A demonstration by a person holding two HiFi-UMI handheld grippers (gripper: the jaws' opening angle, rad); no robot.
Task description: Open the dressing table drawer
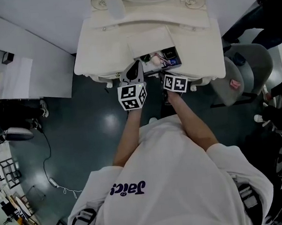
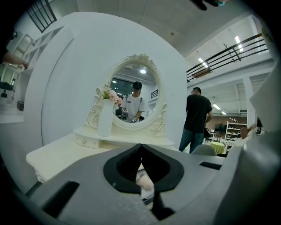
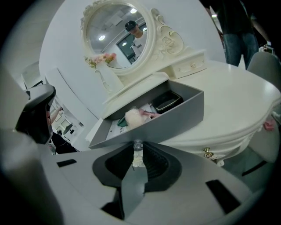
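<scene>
The cream dressing table (image 1: 101, 54) has its grey drawer (image 1: 153, 70) pulled partly out, with a pale puff, a dark case and small items inside. In the right gripper view the drawer front (image 3: 175, 116) carries a clear knob (image 3: 137, 146), and my right gripper (image 3: 137, 154) is shut on it. From above, the right gripper (image 1: 165, 75) sits at the drawer's front edge. My left gripper (image 1: 137, 67) hovers by the drawer's left corner, above the tabletop. Its jaws (image 2: 142, 171) stand close together with a pale pinkish thing in the narrow gap; I cannot tell if it is held.
An oval mirror (image 2: 134, 94) and a white vase with pink flowers (image 2: 105, 118) stand at the table's back. A grey chair (image 1: 245, 71) is right of the table. A person in black (image 2: 196, 118) stands beyond the table. Cables lie on the dark floor (image 1: 47, 162).
</scene>
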